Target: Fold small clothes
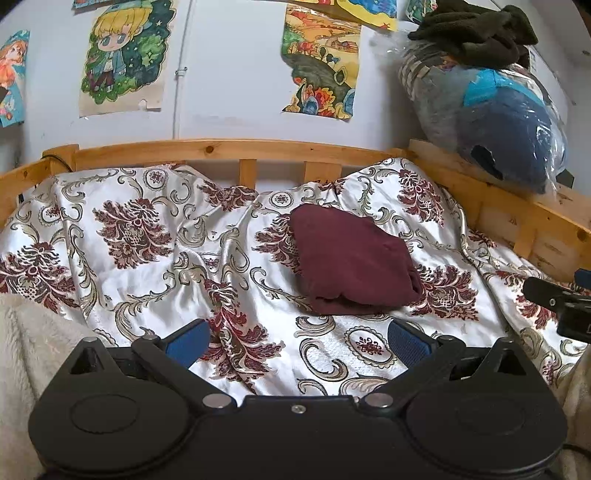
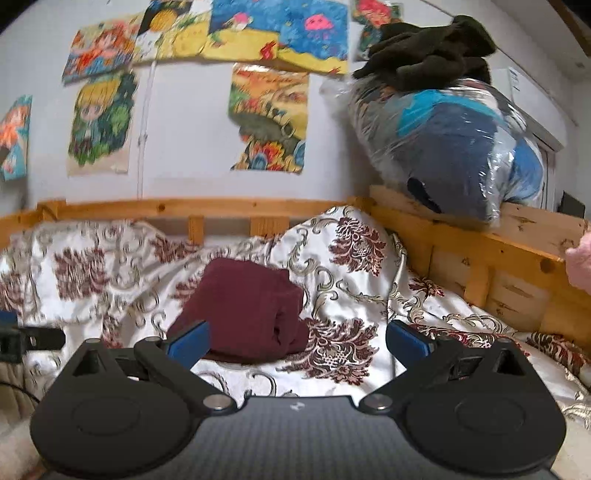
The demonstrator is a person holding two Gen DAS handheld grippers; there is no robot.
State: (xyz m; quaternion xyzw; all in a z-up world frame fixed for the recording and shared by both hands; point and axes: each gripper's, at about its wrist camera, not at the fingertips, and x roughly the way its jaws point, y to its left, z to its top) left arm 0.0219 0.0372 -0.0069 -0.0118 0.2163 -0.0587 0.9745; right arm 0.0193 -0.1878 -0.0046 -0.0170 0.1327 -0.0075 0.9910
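A dark red garment [image 1: 351, 258] lies folded into a compact bundle on the patterned white bedspread [image 1: 147, 258], toward the back right of the bed. My left gripper [image 1: 299, 341] hovers open in front of it, nothing between its blue pads. In the right wrist view the same folded garment [image 2: 247, 302] sits just beyond my right gripper [image 2: 297, 341], which is also open and holds nothing; its left pad [image 2: 188, 343] overlaps the bundle's near edge in the image. Part of the right gripper [image 1: 561, 302] shows at the right edge of the left view.
A wooden bed rail [image 1: 221, 151] runs along the back and right side. A plastic-wrapped bundle [image 1: 491, 110] with dark clothing [image 1: 480, 33] on top rests on the right rail. A fluffy cream blanket [image 1: 26, 350] lies at the near left. Posters [image 1: 125, 51] cover the wall.
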